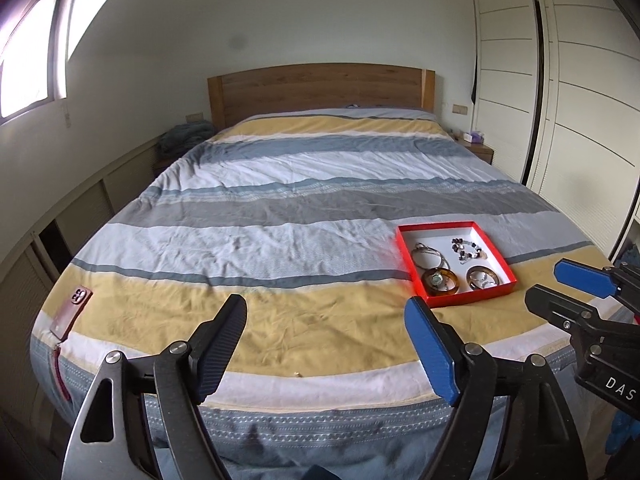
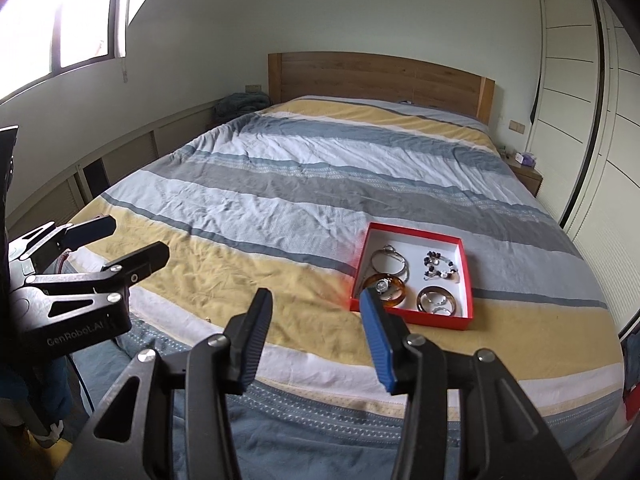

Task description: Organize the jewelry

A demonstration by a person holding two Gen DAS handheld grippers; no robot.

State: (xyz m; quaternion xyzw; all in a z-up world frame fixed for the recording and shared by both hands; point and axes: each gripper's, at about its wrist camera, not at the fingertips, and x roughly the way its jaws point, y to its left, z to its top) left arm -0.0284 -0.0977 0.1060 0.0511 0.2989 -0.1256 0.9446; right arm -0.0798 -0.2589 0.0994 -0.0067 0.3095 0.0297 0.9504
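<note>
Plainly, both grippers hang short of the bed's foot, clear of the red box [image 1: 407, 256], and neither holds anything. The left gripper [image 1: 326, 346] stands wide in the lower middle of its own view, nothing between its jaws. The right gripper [image 2: 316, 344] stands at a moderate gap in the lower middle of its view, also empty; its blue finger overlaps the box's near rim only by line of sight.

The box sits on the striped bedspread [image 1: 280, 184], right of centre in the left wrist view and lower right of centre in the right wrist view, on the yellow band near the bed's foot. All the jewelry I can see lies inside it and none on the cloth, so I judge the task to be near its end or just beginning; the frames do not say which.

If a piece is to be taken next, the right gripper looks the nearer one. It should come down over the box from above, keep its fingers off the thin red walls, and close on a bangle's rim rather than on the loose beads.

Counted in the box:
- one amber bangle [image 2: 394, 292] with a small watch [image 2: 383, 285] lying in it;
- one brown bangle [image 2: 437, 299] with small silver pieces inside, too fine to count;
- silver hoops [image 2: 389, 262], two or three overlapping;
- one beaded strand [image 2: 438, 266].

One dark red phone case [image 1: 72, 312] lies at lower left.
</note>
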